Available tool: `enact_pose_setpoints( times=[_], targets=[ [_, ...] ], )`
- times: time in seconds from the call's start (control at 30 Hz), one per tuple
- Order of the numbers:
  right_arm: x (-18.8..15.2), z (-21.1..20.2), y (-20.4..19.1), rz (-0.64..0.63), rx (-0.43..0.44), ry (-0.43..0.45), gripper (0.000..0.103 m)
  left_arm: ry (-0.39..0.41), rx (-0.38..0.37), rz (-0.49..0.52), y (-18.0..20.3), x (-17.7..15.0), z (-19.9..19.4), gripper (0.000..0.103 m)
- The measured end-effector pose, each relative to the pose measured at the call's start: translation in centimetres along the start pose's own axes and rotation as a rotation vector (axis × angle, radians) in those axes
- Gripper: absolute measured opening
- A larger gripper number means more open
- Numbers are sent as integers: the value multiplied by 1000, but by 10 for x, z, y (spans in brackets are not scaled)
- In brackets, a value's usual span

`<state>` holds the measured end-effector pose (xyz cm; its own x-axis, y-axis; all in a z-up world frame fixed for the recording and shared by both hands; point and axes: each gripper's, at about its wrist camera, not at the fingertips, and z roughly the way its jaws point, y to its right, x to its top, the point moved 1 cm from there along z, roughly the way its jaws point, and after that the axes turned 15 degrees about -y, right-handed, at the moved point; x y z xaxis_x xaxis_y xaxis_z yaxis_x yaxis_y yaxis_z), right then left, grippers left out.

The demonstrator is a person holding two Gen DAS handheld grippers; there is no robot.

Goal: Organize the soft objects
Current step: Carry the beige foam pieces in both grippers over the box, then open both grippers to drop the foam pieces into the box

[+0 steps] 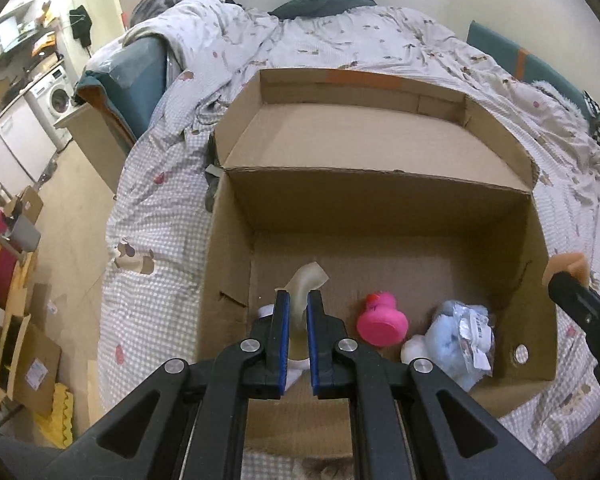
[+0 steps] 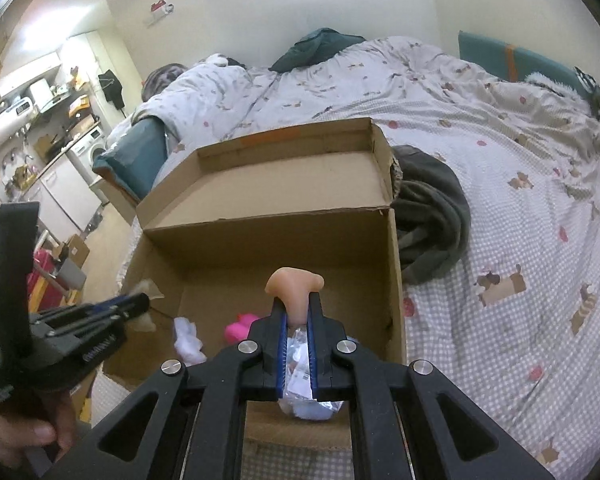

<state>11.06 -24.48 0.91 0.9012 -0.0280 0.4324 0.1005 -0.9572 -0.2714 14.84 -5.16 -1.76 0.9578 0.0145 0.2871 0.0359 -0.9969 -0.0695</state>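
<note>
— Any labels readable?
— None I can read. My left claw (image 1: pixel 298 304) pinches a pale translucent soft piece (image 1: pixel 307 280) over the open brown cardboard box (image 1: pixel 380 196) on the bed.
— Right?
— My right claw (image 2: pixel 298 312), tilted down, clamps a peach rubbery toy (image 2: pixel 294 282) above the box's right side.

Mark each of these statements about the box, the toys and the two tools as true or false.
1. The left tool is shut on a translucent soft piece. True.
2. The right tool is empty. False: it is shut on a peach-coloured soft piece.
3. A pink toy duck lies inside the cardboard box. True.
4. The box stands on the floor. False: it sits on the bed, on the checked cover.
5. The box lid is closed. False: the lid is folded back and the box is open.
6. A light blue plush lies beside the duck in the box. True.
</note>
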Motion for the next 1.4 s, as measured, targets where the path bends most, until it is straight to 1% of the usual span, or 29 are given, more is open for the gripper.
enact_pose_setpoints(
  times=[0.13, 0.37, 0.63, 0.7, 0.73, 0.8, 0.9, 0.93, 1.0, 1.07, 1.1, 1.13, 1.17, 1.2, 1.23, 1.3, 1.4],
  targets=[
    [0, 7, -1, -3, -9, -22, 9, 14, 17, 25, 9, 3, 6, 8],
    [1, 17, 5, 31, -20, -52, 9, 6, 39, 50, 20, 7, 19, 8],
    [1, 19, 1, 21, -25, -57, 9, -7, 53, 29, 22, 7, 27, 9],
    [2, 20, 1, 22, -20, -60, 9, -12, 44, 35, 23, 6, 29, 9],
    [2, 19, 0, 20, -23, -58, 9, -12, 51, 38, 24, 5, 30, 10],
    [2, 19, 0, 21, -22, -56, 9, -10, 63, 35, 24, 4, 30, 12],
    [3, 19, 1, 25, -17, -58, 9, -7, 52, 26, 23, 4, 27, 13],
    [3, 19, 2, 28, -12, -59, 9, -4, 51, 29, 23, 4, 26, 16],
    [3, 17, 2, 29, -5, -55, 10, -2, 61, 39, 24, 4, 24, 30],
    [3, 16, 1, 24, 1, -50, 11, 11, 94, 44, 26, 2, 20, 65],
    [3, 15, 1, 22, 6, -51, 13, 25, 112, 40, 25, 1, 17, 70],
    [3, 15, 1, 23, 16, -53, 15, 34, 118, 36, 25, 0, 15, 73],
    [3, 15, 1, 26, 25, -55, 21, 38, 119, 33, 25, -1, 13, 73],
    [2, 15, 2, 30, 34, -55, 30, 33, 114, 33, 24, -2, 12, 73],
    [2, 13, 3, 37, 46, -51, 36, 28, 110, 31, 23, -2, 12, 73],
    [3, 9, 6, 56, 73, -35, 69, 25, 114, 21, 21, -2, 11, 73],
    [4, 3, 9, 77, 81, 0, 71, 27, 107, 8, 18, -2, 8, 73]
  ],
)
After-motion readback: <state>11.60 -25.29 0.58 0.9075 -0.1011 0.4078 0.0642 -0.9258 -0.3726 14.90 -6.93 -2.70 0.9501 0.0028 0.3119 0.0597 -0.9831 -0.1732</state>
